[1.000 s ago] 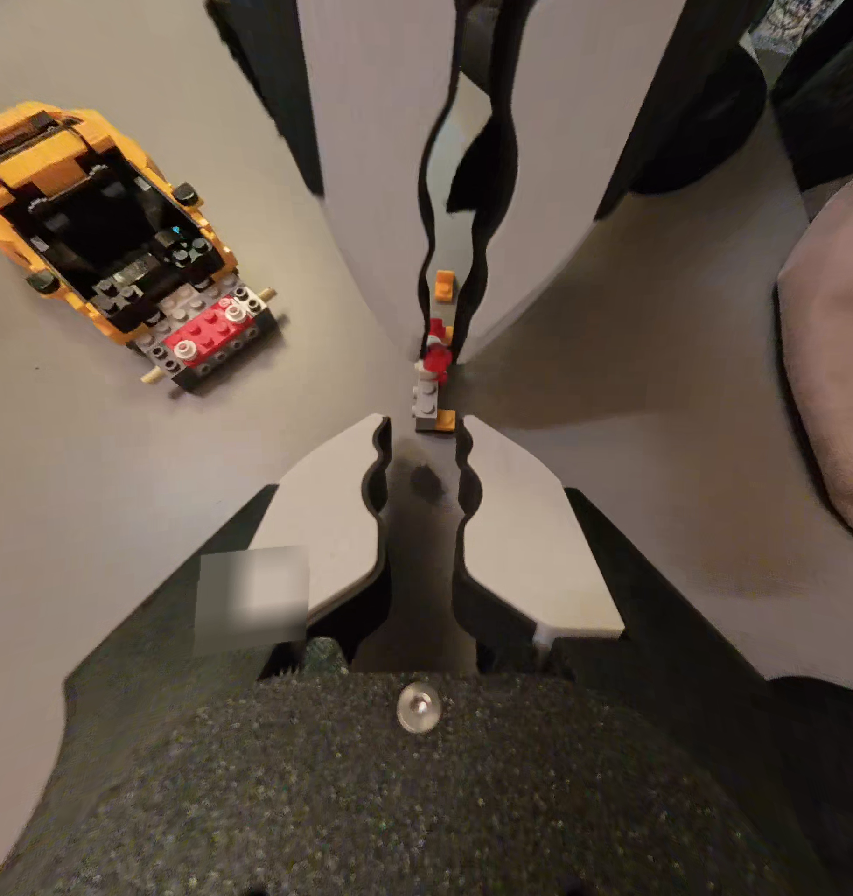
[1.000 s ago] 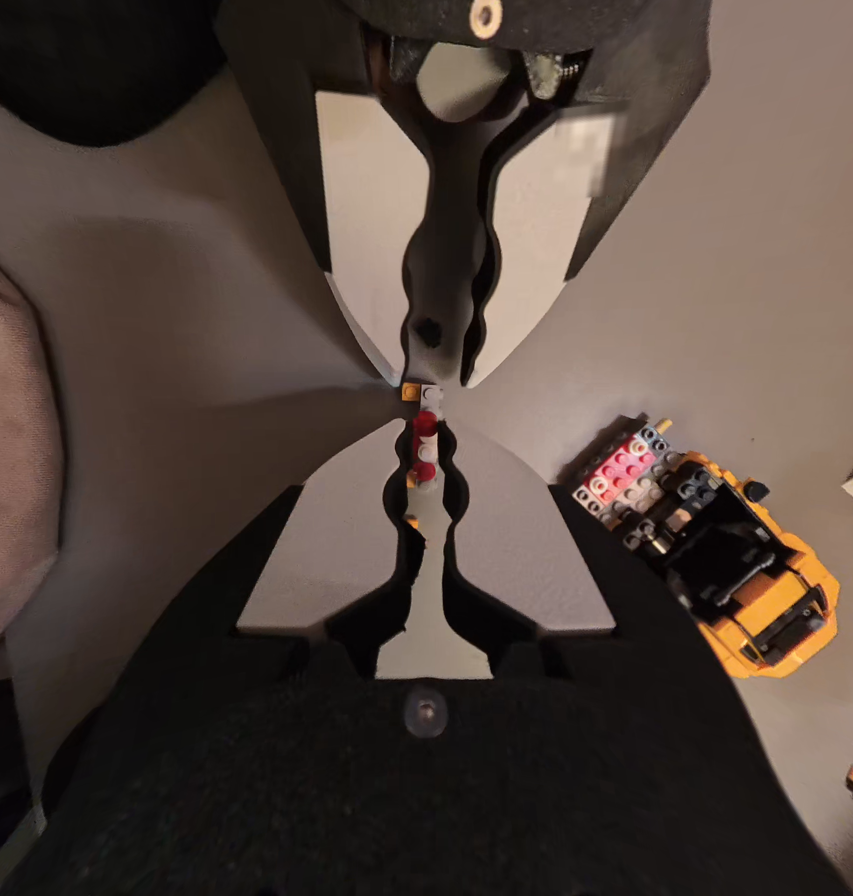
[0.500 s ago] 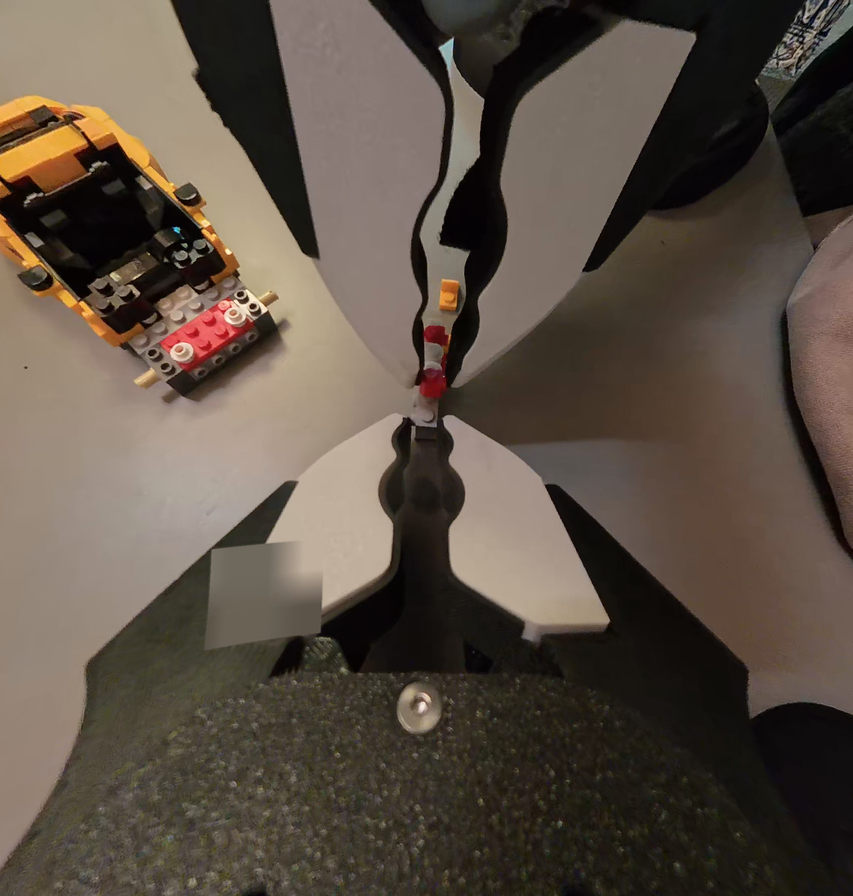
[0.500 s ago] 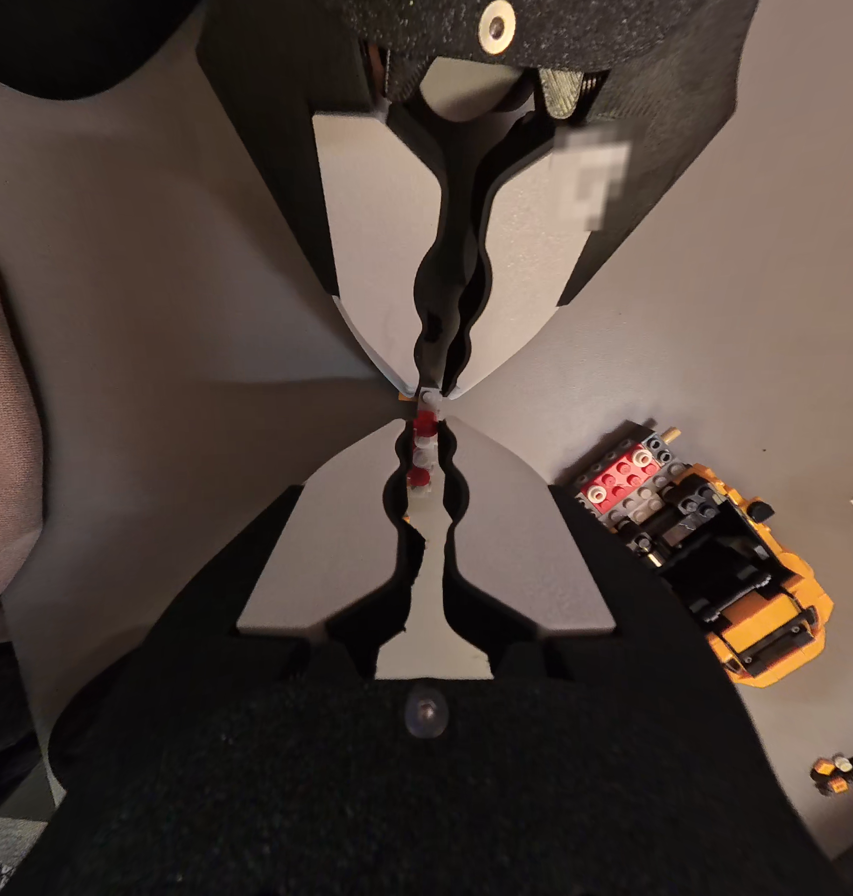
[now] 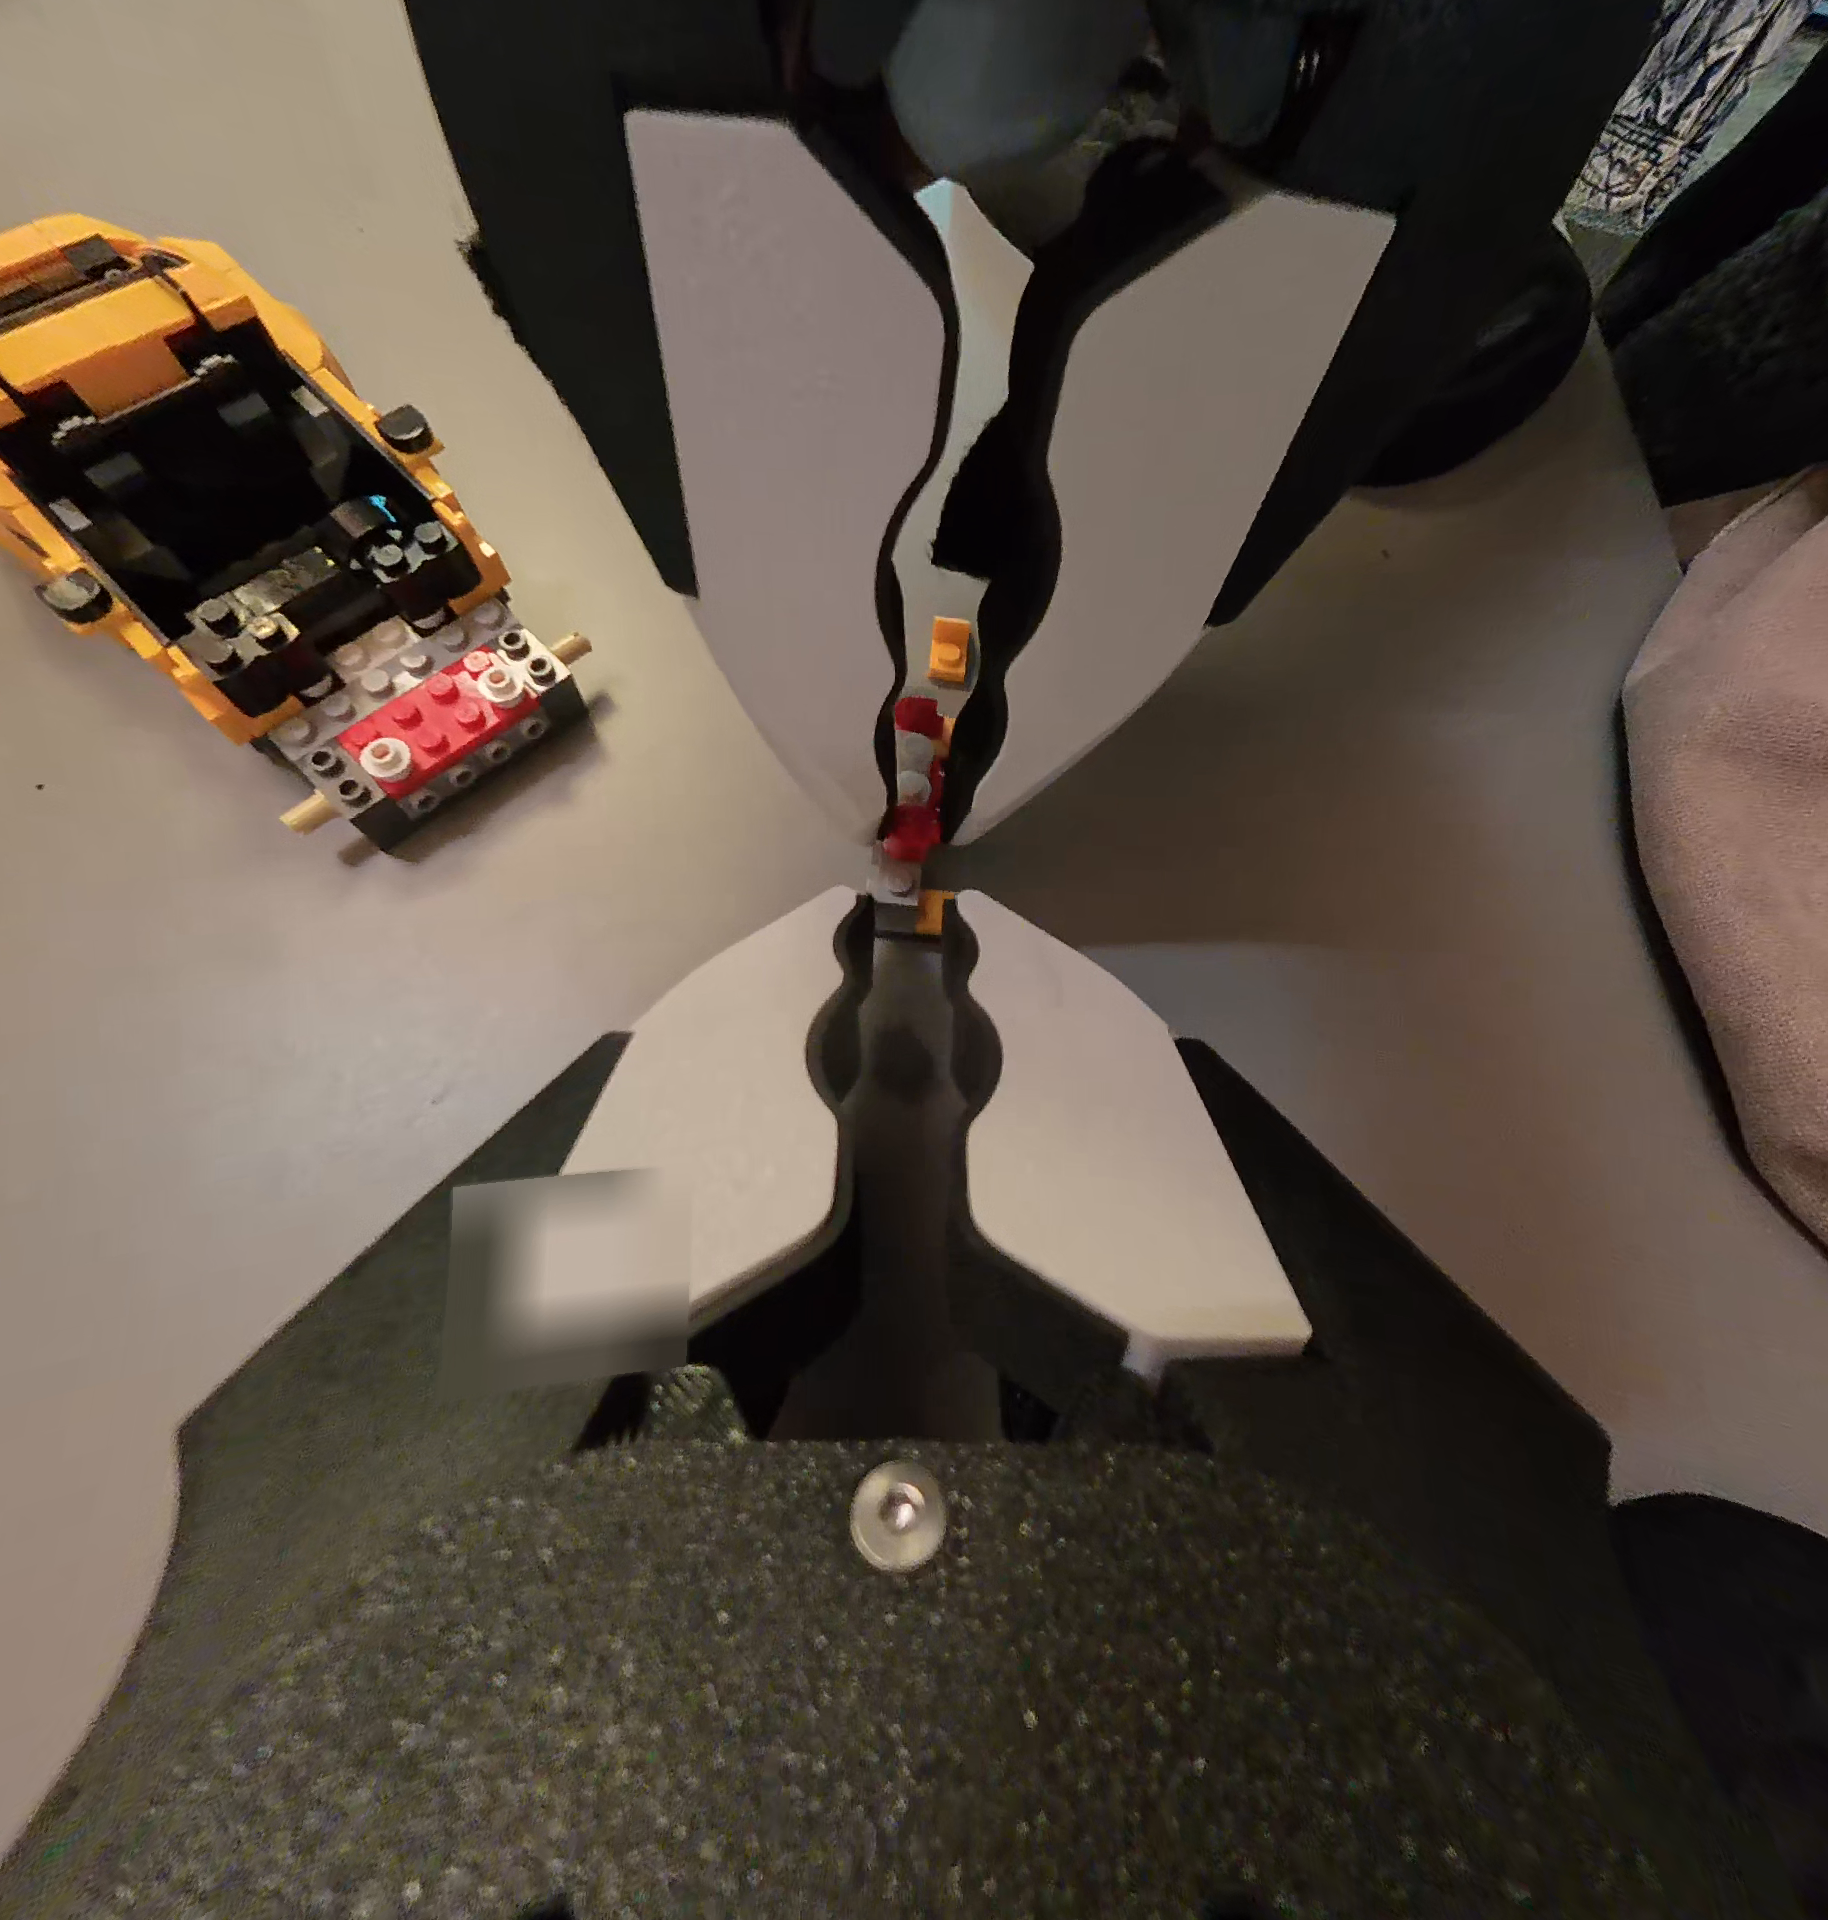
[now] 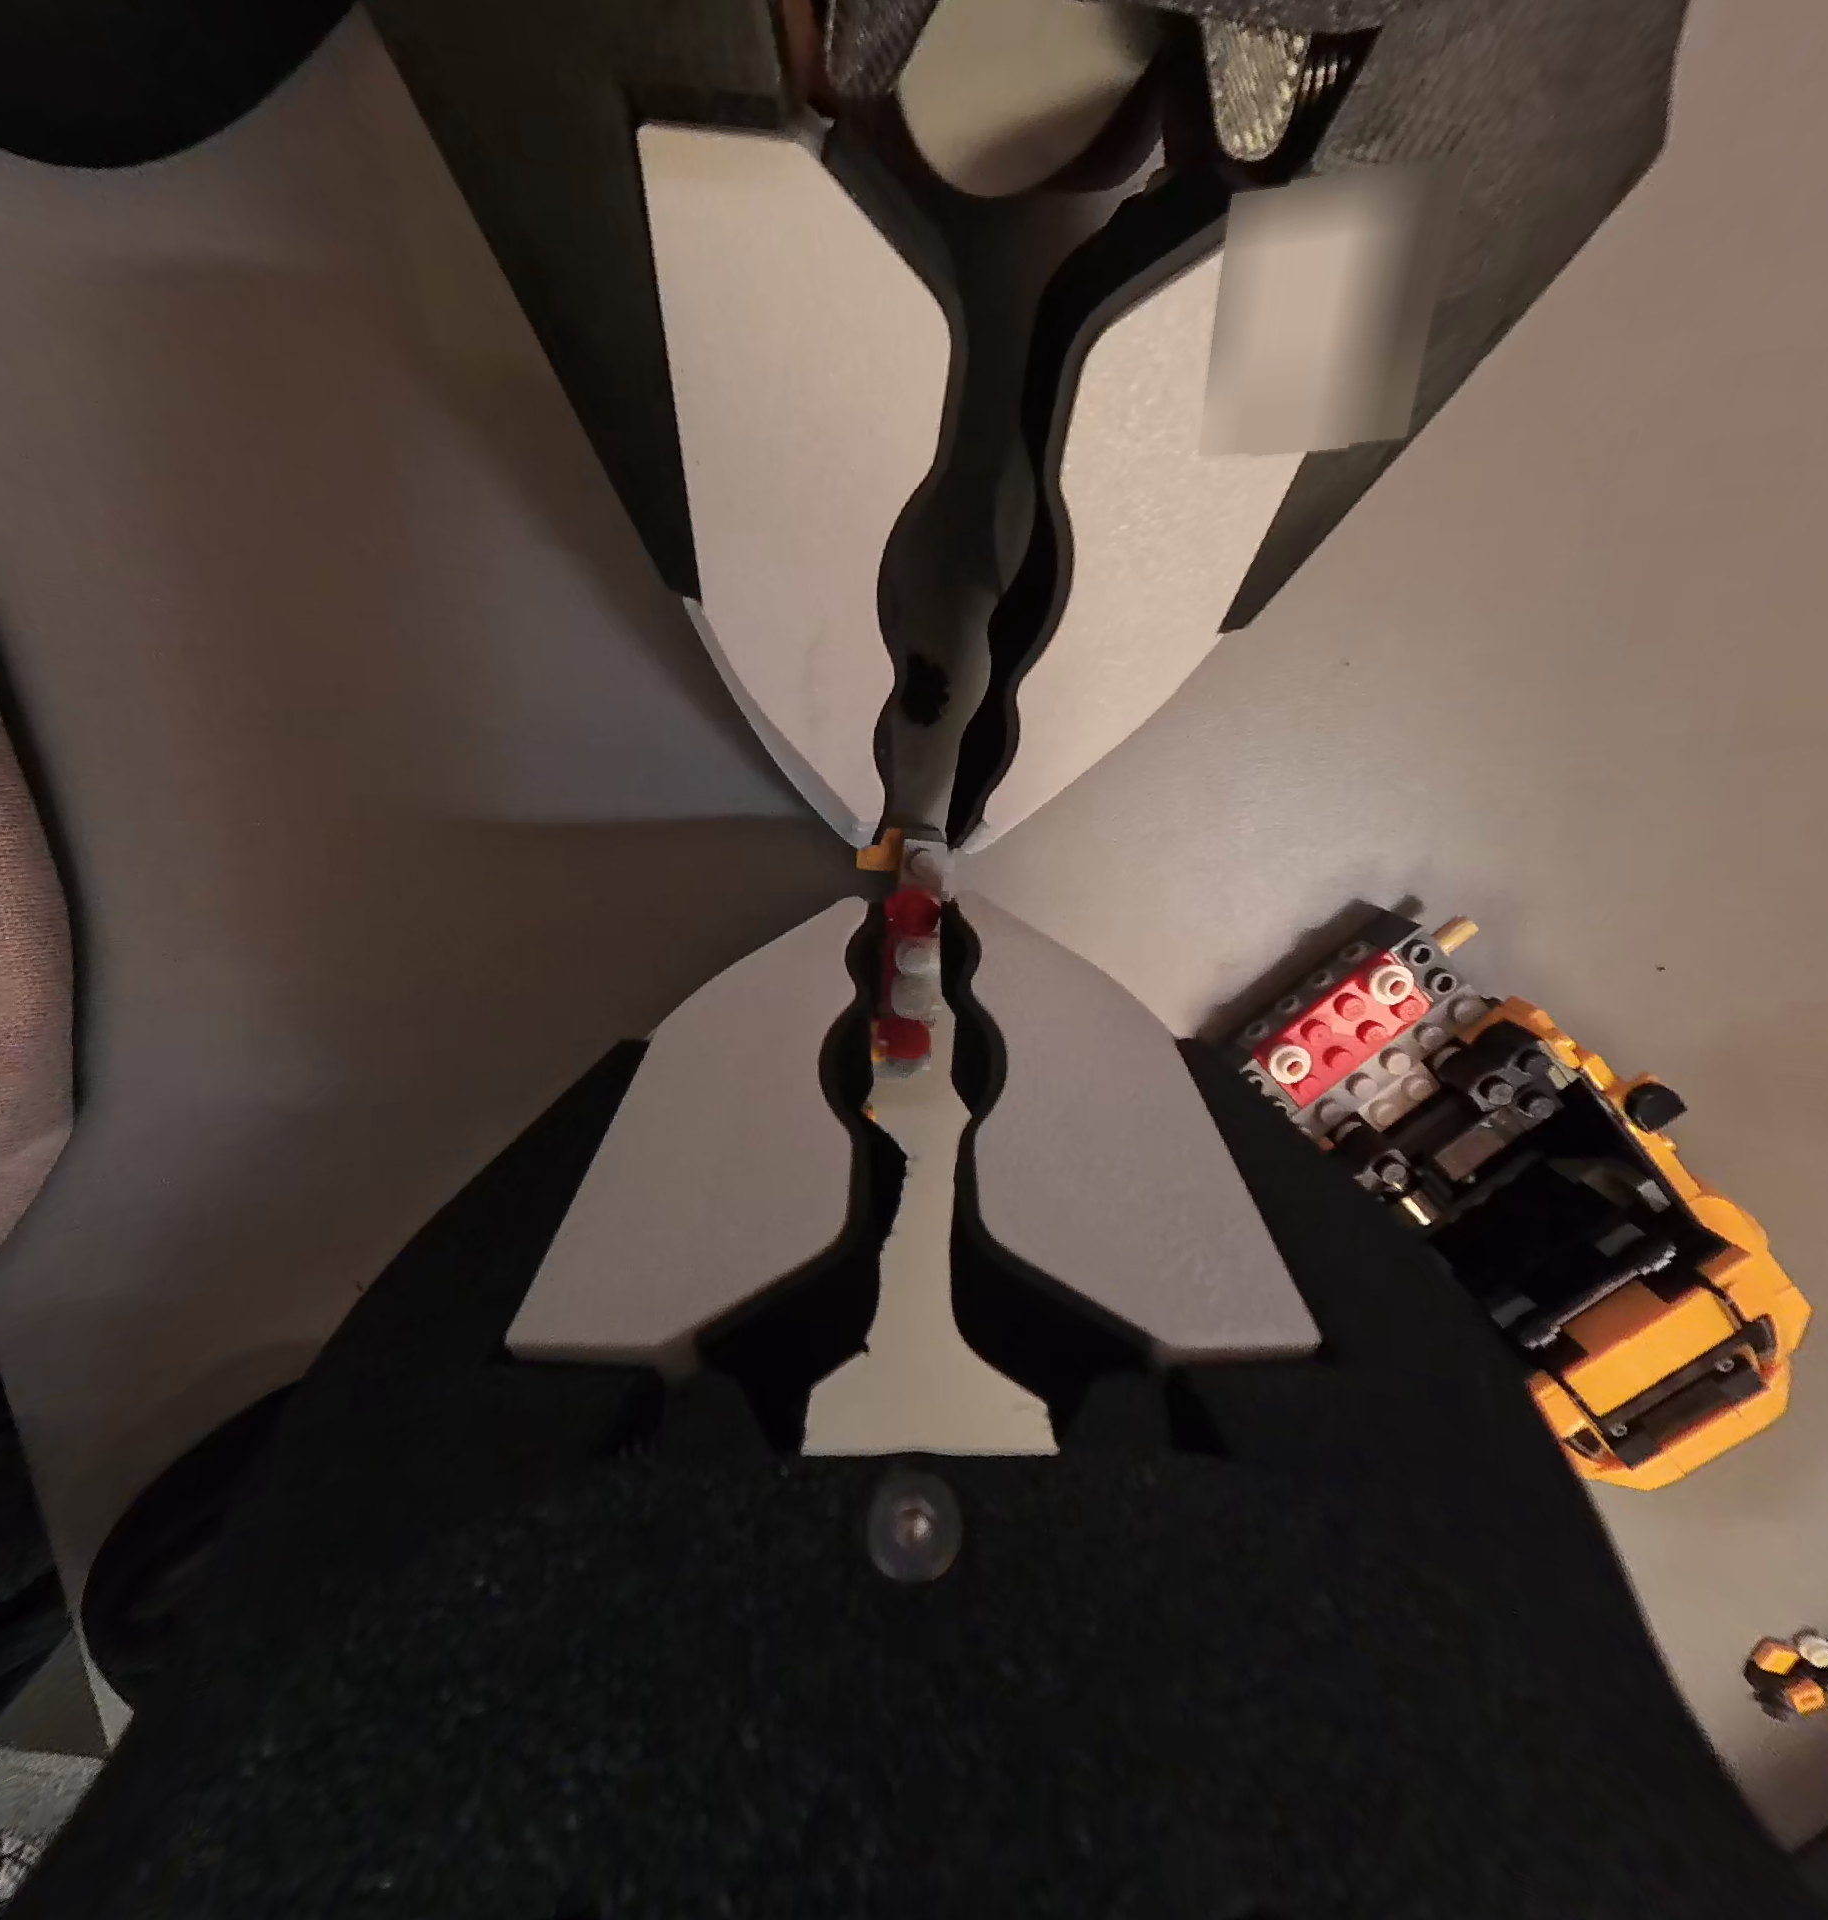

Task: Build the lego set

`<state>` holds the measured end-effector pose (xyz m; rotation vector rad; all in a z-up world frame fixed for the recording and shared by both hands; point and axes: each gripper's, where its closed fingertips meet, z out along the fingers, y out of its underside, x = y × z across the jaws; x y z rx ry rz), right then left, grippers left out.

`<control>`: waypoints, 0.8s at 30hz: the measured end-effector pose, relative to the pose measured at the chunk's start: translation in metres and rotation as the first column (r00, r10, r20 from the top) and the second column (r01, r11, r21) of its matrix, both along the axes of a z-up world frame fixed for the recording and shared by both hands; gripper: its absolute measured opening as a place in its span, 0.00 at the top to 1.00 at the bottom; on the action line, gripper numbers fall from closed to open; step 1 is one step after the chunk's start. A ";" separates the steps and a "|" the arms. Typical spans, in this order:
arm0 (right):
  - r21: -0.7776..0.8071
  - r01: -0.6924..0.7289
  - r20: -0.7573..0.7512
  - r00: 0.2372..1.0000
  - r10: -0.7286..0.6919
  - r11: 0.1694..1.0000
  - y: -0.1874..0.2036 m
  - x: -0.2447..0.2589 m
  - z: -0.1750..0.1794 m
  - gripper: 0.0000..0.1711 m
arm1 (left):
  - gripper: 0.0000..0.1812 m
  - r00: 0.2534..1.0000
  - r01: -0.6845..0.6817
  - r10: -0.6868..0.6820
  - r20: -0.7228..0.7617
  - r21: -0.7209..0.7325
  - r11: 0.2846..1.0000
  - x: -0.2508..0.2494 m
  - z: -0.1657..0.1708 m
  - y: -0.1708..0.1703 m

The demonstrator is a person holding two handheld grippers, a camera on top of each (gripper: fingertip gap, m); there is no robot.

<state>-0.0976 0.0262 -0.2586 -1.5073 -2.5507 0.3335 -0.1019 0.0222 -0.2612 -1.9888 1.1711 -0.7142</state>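
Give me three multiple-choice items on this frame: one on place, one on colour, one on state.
1. Where is the car in the left wrist view?
A. upper left, on the table
B. between the fingers
C. lower right

2. What colour is the car's body?
A. blue
B. orange
C. green

3. How is the brick strip held?
A. lying loose on the table
B. resting on the car
C. gripped at opposite ends by both grippers

Answers:
1 A: the car sits apart on the grey table.
2 B: its shell is orange around a black interior.
3 C: the left gripper pinches the strip's near end, and the right gripper closes on the rest.
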 end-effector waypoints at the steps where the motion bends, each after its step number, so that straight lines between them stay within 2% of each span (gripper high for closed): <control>1: -0.001 0.002 0.000 1.000 -0.002 1.000 0.000 0.000 0.000 0.94 | 0.93 1.000 0.001 -0.001 -0.001 0.000 1.000 0.000 0.000 0.000; 24: -0.019 -0.006 -0.036 0.999 0.005 1.000 0.003 0.002 0.002 0.93 | 0.94 1.000 0.003 -0.003 -0.015 -0.001 1.000 0.001 -0.002 -0.002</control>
